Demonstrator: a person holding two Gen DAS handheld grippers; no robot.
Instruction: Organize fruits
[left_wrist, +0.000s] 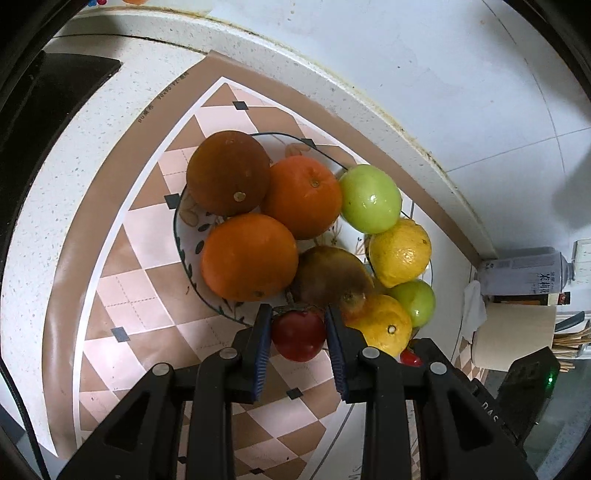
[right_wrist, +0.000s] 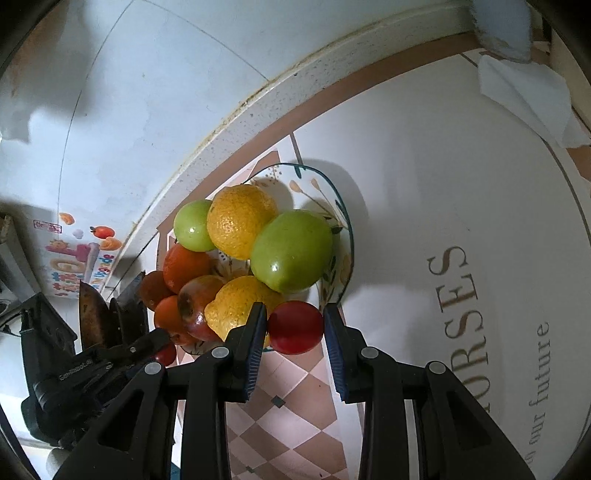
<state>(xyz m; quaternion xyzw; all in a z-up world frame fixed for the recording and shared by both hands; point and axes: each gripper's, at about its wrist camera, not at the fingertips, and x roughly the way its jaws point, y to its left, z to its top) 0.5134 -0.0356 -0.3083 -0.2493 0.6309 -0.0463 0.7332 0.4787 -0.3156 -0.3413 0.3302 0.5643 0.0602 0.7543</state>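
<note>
A patterned plate (left_wrist: 183, 225) holds a pile of fruit: oranges (left_wrist: 249, 256), green fruits (left_wrist: 370, 198), lemons (left_wrist: 400, 251) and a brownish apple (left_wrist: 332, 275). My left gripper (left_wrist: 298, 323) has its fingers on both sides of a small red tomato (left_wrist: 298, 334) at the plate's near edge; both pads touch it. My right gripper (right_wrist: 295, 321) brackets a second red tomato (right_wrist: 294, 326) at the plate's other edge (right_wrist: 341, 206); its left pad is near the tomato and a small gap shows at the right pad. The right gripper body also shows in the left wrist view (left_wrist: 443, 360).
The plate sits on a checkered mat (left_wrist: 147, 236) on a white counter against a tiled wall. A black stove (left_wrist: 44, 99) is at the left. A can (left_wrist: 524, 271), a paper roll (left_wrist: 513, 336) and a white mat with lettering (right_wrist: 461, 240) lie to the right.
</note>
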